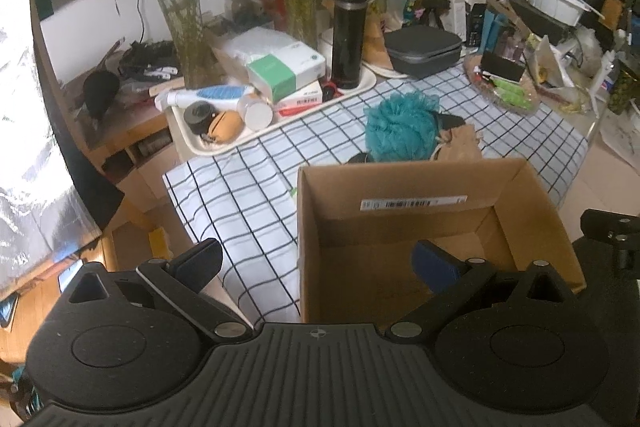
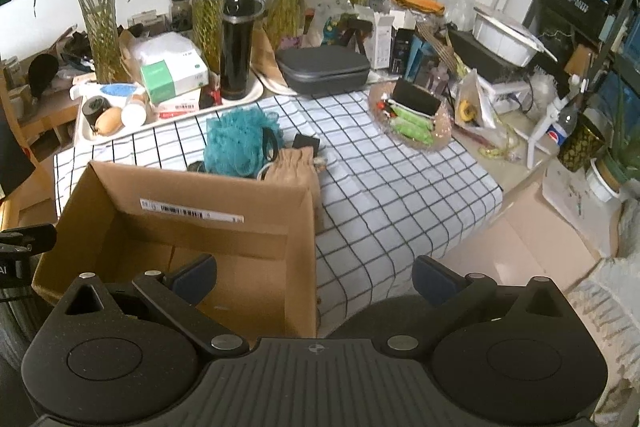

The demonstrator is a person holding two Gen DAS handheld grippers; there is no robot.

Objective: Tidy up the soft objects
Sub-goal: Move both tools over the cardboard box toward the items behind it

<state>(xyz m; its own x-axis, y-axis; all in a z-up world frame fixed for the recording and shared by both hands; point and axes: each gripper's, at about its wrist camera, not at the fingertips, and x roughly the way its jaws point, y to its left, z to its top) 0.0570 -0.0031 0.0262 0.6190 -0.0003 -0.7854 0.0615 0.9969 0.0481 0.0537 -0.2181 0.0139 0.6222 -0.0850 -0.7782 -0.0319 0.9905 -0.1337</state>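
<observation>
Both tongs, left (image 1: pixel 318 263) and right (image 2: pixel 314 277), hanging open, empty. Teal mesh pouf (image 2: pixel 234 143) looking light, squashy; pinching bunched middle seems safest.

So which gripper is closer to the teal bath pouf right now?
Hard to call; perhaps the right, slightly. Both grippers are open, held back on the near side of the cardboard box. The left gripper straddles its left wall, the right gripper its right wall; the teal bath pouf lies beyond.
</observation>
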